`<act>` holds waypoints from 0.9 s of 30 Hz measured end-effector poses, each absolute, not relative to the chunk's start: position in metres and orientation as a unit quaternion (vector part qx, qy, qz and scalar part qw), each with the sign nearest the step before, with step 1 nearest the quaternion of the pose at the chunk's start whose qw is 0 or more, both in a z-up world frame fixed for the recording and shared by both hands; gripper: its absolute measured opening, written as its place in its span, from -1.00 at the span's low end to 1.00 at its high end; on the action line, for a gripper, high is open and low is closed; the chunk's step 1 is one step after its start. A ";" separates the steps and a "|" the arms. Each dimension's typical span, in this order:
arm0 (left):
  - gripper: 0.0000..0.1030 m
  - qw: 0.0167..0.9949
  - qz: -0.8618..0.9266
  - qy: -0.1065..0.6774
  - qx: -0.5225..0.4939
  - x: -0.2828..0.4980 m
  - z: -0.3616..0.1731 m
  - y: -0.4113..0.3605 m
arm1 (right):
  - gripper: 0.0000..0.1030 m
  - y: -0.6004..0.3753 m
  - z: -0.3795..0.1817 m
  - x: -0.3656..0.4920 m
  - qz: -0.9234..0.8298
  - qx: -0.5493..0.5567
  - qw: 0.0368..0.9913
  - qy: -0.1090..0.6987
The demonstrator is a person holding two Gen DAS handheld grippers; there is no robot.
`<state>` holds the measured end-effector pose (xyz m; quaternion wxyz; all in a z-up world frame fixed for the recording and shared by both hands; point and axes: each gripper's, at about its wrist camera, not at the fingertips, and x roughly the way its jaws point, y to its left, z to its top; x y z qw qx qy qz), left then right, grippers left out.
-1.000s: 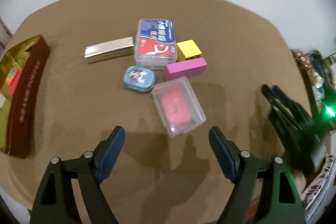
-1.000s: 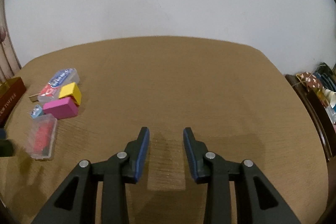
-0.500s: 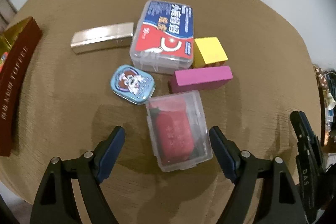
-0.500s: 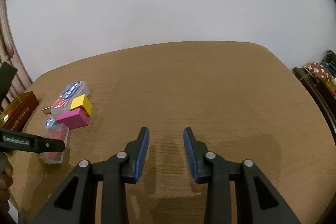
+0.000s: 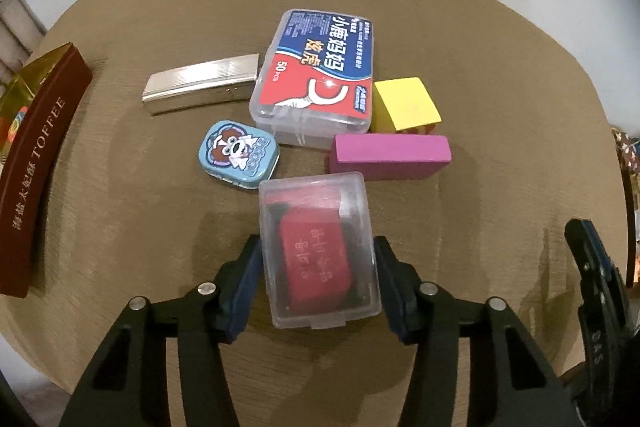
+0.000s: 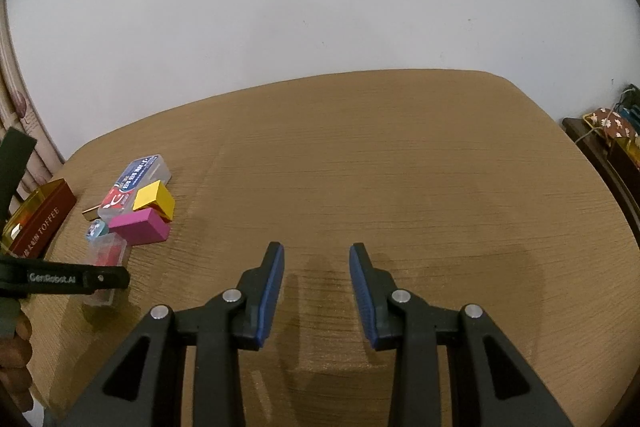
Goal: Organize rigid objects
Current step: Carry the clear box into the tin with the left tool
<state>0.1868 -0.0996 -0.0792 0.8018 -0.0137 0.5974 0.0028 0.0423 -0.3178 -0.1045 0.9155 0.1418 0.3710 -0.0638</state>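
Left gripper (image 5: 318,283) points steeply down, jaws just closed onto the clear case (image 5: 318,251), long axis running top-to-bottom in frame; right gripper (image 6: 316,291) stands narrowly open, empty.

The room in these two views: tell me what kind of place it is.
Probably a home room: a cloth-covered brown table against a plain white wall, with a maroon toffee box and a clear plastic floss-pick box on it.

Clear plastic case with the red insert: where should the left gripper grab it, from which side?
Take the clear plastic case across its two long side walls, from above at its near end. It lies flat, its narrow width between the left gripper's pads, which have just been closing onto those walls; the far end crowds the pink block and blue tin.
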 end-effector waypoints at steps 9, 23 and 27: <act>-0.04 0.828 -0.024 0.561 -0.012 0.134 -0.030 -0.073 | -0.33 -0.318 -0.109 0.047 -0.071 0.140 0.911 0.382; -0.03 0.847 0.100 0.523 -0.001 0.141 0.060 0.166 | -0.33 -0.300 -0.119 0.059 -0.085 0.099 0.903 0.409; -0.03 0.825 0.128 0.550 -0.017 0.162 0.038 0.214 | -0.33 -0.296 -0.124 0.064 -0.089 0.090 0.900 0.418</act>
